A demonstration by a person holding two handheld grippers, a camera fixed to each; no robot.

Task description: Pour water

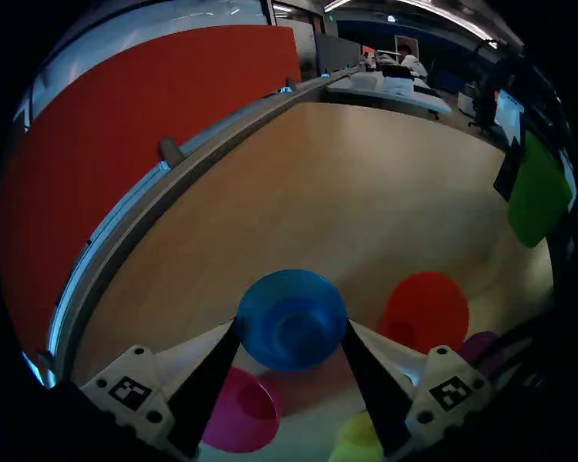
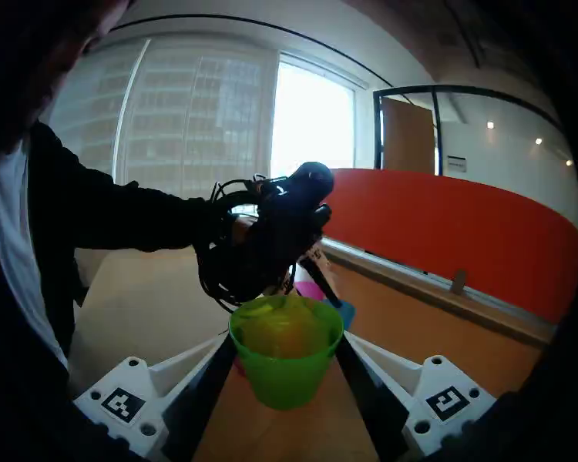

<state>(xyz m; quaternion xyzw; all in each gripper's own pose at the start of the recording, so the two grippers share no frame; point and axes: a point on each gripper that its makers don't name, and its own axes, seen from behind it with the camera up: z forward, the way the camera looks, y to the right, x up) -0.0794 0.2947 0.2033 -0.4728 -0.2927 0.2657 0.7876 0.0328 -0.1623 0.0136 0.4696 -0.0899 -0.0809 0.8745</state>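
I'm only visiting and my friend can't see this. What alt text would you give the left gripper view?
The left gripper clamps a blue cup between its two black fingers above a wooden table. On the table beneath are a red cup, a pink cup and a yellow-green cup. A red partition runs along the table's left edge.

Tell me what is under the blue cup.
Below the blue cup: the table, with a pink cup and a red cup beside its outline. The spot straight beneath is covered by the cup itself.
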